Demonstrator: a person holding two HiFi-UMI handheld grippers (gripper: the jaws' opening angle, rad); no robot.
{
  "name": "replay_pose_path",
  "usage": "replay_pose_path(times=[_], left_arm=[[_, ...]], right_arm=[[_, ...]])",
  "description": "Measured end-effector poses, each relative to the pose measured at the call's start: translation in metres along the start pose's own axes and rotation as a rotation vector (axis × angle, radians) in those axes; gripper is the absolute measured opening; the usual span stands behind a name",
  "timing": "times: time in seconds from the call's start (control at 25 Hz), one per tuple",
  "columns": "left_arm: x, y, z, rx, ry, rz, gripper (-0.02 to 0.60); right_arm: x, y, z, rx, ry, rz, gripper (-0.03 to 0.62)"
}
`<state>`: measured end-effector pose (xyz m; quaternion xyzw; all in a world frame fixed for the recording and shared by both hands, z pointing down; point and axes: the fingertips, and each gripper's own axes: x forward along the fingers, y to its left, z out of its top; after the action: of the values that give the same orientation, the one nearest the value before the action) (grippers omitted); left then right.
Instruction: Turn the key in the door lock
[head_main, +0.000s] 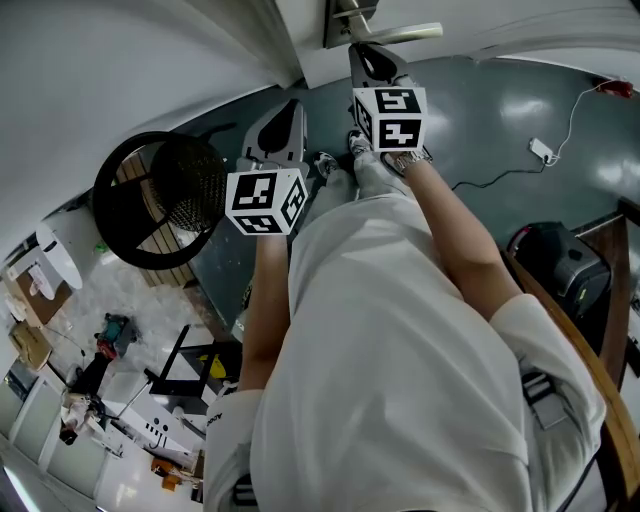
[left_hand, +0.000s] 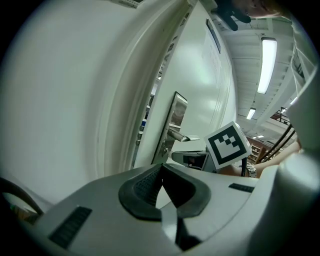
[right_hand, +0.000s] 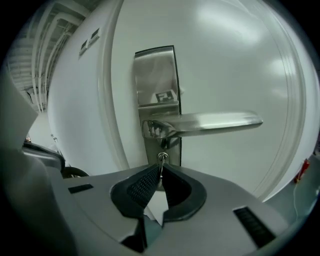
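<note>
Pinching the key (right_hand: 162, 158) by its bow, the right claw (right_hand: 160, 171) has its jaws drawn almost together. The ribbed pads press on either flat of the thin metal, with nothing else between them. The key stands in the keyhole at the foot of the lock plate (right_hand: 156, 80), at six o'clock from the hub of the lever handle (right_hand: 210, 121). The lever's arm runs out toward three o'clock across the white door (right_hand: 240, 60).

The claw meets the plate nearly head-on, from just under the lever. I judge this lines its long axis up with the key's shaft, so a roll of the wrist passes straight into the lock instead of bending the key sideways. Gripping only the outer part of the bow also seems to leave the tips short of the plate and below the lever, so neither should foul the turn. How far the lock is already turned I cannot tell.

In the head view the right claw (head_main: 372, 52) reaches to the door at twelve o'clock, forearm stretched out behind it.

The left claw (left_hand: 161, 172) is fully closed on nothing, pads face to face. In the head view it sits at about eight o'clock from the right one, drawn back from the door. Its own view looks along the door toward the lever. As I read it, it has no part in this step. Parked there it is out of the working hand's way, yet near enough to steady the door if needed.
</note>
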<state>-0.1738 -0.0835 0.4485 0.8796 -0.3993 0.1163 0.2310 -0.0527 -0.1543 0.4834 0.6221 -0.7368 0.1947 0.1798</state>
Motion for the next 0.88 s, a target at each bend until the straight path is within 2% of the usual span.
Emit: replay_pose_path(times=[0.2,0.44,0.56,0.72,0.8,0.88], left_arm=[[-0.008,0.01,0.0,-0.007,-0.007,-0.008,0.009],[-0.007,0.019,0.009,-0.012,-0.027,-0.01,0.009],[-0.005,0.022,0.012,-0.018,-0.033,-0.012,0.009],[-0.003,0.023,0.014,-0.02,-0.039,-0.012,0.009],[-0.004,0.024,0.013,-0.018,-0.038,-0.01,0.009],[-0.005,0.026,0.014,-0.018,-0.038,-0.001,0.009]], right_arm=[[-0.002,0.006,0.003,-0.14,0.01,-0.094,0.026],[0.0,0.011,0.004,-0.411,0.027,-0.236,0.026],[0.004,0.011,0.002,-0.503,0.026,-0.288,0.026],[0.008,0.011,0.0,-0.67,0.002,-0.403,0.026],[0.01,0.013,-0.005,-0.669,0.006,-0.4,0.04],[0.012,0.013,-0.01,-0.55,0.031,-0.32,0.093]])
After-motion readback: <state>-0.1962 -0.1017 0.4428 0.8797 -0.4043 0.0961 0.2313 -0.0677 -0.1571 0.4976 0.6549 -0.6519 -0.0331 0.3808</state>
